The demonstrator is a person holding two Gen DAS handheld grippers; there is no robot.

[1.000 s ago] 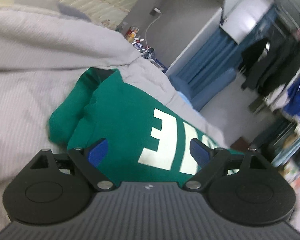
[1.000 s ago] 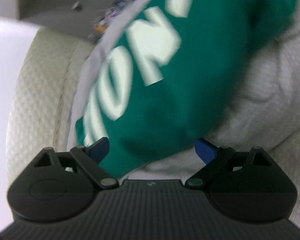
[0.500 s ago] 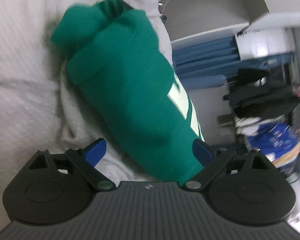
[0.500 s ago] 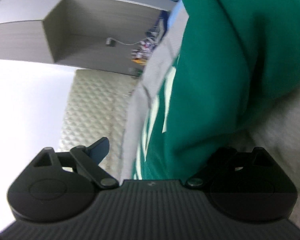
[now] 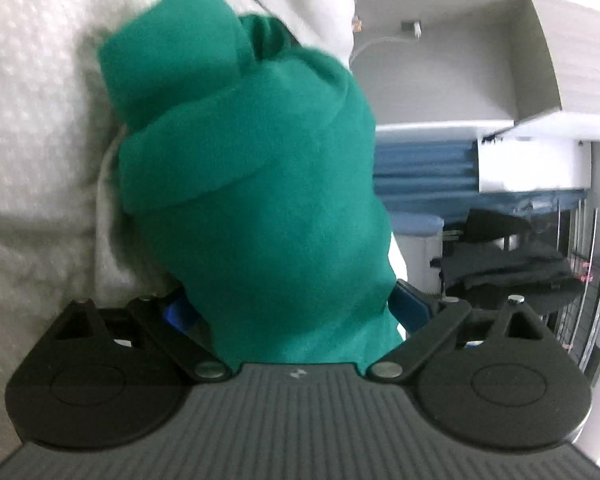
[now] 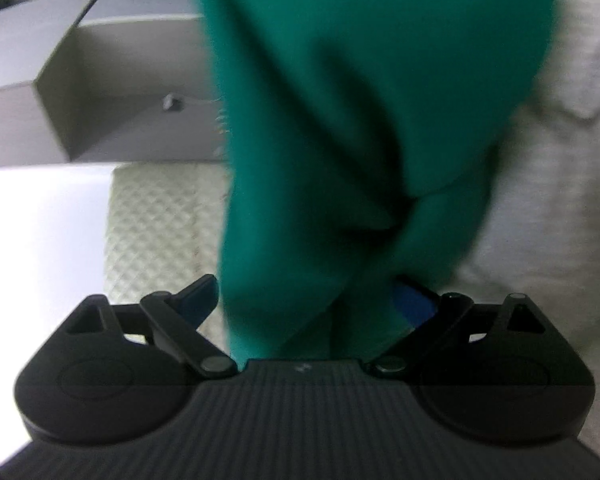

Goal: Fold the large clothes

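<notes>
Slide both jaws squarely round the bundle's ends before you squeeze, so the folds stay stacked. Your left hand-held gripper (image 5: 292,312) is spread wide, the green top (image 5: 256,208) between its pads on the bed (image 5: 32,120); the right hand-held gripper (image 6: 312,304) also straddles it, unclamped.
</notes>
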